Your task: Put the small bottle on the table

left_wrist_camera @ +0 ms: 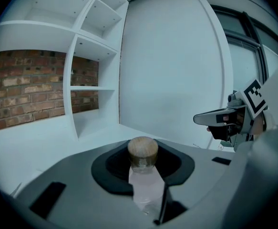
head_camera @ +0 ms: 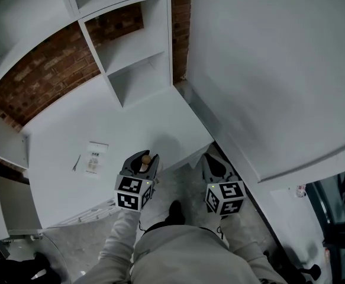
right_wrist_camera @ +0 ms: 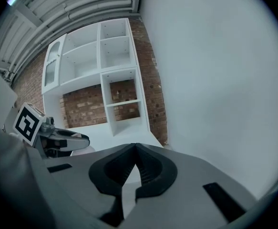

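Gripping the small clear bottle (left_wrist_camera: 146, 187) with a round wooden stopper (left_wrist_camera: 142, 150), the left gripper (head_camera: 142, 165) has its dark pads closed narrow on the bottle's body. The body is pale and translucent; what it contains cannot be made out.

Bottle orientation: its long axis runs along the jaws. The stopper end leads, away from the person and toward the white table (head_camera: 71, 129). The base sits back in the gripper's throat.

Bottle position: carried in the left gripper at the table's near edge. Whether it touches the tabletop cannot be told.

On the table, well to the left of the bottle, lies a small flat white packet (head_camera: 94, 158).

At the back of the table stands a white open shelf unit (head_camera: 131, 52) against a red brick wall (head_camera: 42, 76).

Left arm: grey sleeve (head_camera: 119, 241) reaching forward, with the gripper's black-and-white marker cube (head_camera: 134, 192) facing up.

Right gripper (right_wrist_camera: 137, 149): jaws brought together at the tips, with nothing between them. It is held level with the left gripper but well apart from it. It sits off the table's right corner, over the mottled grey floor (head_camera: 178, 185) and near a tall white panel (head_camera: 267, 70). It points the same way as the left gripper.
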`<state>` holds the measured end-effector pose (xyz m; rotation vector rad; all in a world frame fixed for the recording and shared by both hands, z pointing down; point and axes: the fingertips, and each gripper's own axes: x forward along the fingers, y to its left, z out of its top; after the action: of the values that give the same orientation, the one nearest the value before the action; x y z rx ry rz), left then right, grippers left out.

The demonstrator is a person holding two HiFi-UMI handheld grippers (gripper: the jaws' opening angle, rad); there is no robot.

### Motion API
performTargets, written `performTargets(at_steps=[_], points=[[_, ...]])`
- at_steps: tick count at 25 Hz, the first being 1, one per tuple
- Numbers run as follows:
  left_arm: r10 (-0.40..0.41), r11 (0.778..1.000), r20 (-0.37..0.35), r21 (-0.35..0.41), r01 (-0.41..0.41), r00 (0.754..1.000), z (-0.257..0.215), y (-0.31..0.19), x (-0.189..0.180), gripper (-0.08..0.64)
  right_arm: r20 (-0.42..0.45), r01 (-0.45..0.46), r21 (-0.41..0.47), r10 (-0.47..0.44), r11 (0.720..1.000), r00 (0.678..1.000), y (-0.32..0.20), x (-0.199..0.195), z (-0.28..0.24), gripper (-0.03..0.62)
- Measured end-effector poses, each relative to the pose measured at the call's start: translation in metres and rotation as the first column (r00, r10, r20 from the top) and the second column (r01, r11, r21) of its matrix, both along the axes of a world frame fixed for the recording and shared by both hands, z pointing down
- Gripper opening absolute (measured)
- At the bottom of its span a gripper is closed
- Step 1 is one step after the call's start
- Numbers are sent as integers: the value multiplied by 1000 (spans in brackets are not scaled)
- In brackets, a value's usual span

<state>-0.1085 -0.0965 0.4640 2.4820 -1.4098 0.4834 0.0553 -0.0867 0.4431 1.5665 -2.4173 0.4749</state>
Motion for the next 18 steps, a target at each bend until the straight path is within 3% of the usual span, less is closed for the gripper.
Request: performTargets(at_steps=[8, 18], points=[[18, 1000, 0, 7, -18, 1000, 1, -46, -15, 129, -15, -19, -2, 19, 1000, 1000, -41, -13, 2, 28], [45, 999, 4, -12, -45, 999, 11, -91, -8, 129, -21, -12, -8, 11, 1000, 1000, -83, -16, 7, 28]])
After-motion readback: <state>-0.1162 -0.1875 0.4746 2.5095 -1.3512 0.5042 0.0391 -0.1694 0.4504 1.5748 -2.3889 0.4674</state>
